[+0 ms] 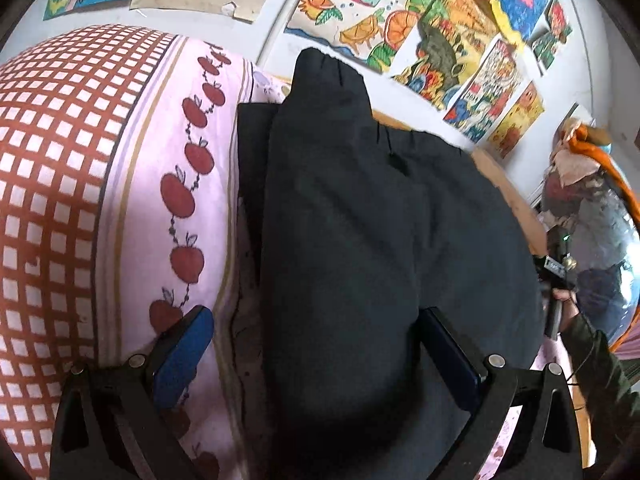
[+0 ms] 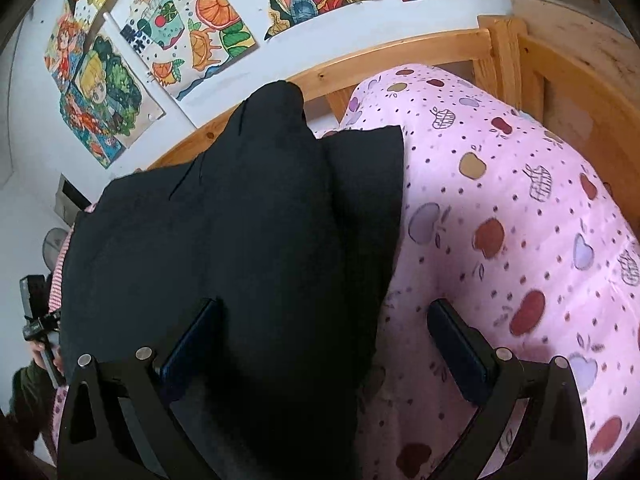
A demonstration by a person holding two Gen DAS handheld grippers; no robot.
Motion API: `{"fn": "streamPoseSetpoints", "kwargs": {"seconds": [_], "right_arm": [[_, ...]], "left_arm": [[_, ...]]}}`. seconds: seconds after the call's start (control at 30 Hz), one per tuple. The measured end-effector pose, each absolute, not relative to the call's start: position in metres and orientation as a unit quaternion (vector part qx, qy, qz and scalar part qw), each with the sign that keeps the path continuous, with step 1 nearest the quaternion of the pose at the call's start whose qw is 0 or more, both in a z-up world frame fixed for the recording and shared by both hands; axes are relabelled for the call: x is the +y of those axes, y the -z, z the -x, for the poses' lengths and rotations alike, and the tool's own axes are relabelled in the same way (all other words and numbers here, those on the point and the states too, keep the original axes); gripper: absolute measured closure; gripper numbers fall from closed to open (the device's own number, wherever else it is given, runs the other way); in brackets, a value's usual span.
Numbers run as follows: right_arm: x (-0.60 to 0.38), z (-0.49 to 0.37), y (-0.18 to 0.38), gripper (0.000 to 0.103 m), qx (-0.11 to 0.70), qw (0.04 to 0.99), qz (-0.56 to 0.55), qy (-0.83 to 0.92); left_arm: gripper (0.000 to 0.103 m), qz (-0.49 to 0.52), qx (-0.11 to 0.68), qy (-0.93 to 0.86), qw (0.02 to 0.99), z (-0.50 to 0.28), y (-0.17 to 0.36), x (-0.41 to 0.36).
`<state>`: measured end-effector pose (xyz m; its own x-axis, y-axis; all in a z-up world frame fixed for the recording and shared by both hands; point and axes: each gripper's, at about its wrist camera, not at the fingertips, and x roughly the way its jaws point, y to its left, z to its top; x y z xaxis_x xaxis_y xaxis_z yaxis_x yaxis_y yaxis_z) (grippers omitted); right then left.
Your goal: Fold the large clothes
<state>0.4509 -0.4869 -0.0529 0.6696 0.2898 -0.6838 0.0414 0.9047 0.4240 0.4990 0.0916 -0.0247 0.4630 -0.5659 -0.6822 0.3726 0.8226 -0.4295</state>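
I see black garment as matt woven cloth; quilt soft printed cotton; bed frame bare knotty wood; claw pads smooth blue plastic.

Garment lying on the bedspread, a quilt lying to its left, bed rail running behind it, drawings hanging on the wall beyond, both grippers hovering over the garment's near edge

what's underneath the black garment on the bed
The black garment lies on pink apple-print bedding, visible around its edges. Whatever lies directly beneath its middle is covered.
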Motion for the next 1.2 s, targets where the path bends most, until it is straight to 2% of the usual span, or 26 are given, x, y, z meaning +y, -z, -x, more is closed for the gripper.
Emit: {"fn": "streamPoseSetpoints", "kwargs": {"seconds": [0.27,1.2], "right_arm": [[-0.484,-0.459,0.072,0.001,0.412,0.867,-0.240,-0.145],[-0.479,-0.459,0.077,0.001,0.428,0.865,-0.230,-0.126]], "left_arm": [[0.000,0.111,0.454,0.320,0.824,-0.510,0.037,0.086],[0.000,0.125,0.474,0.334,0.805,-0.517,0.045,0.078]]}}
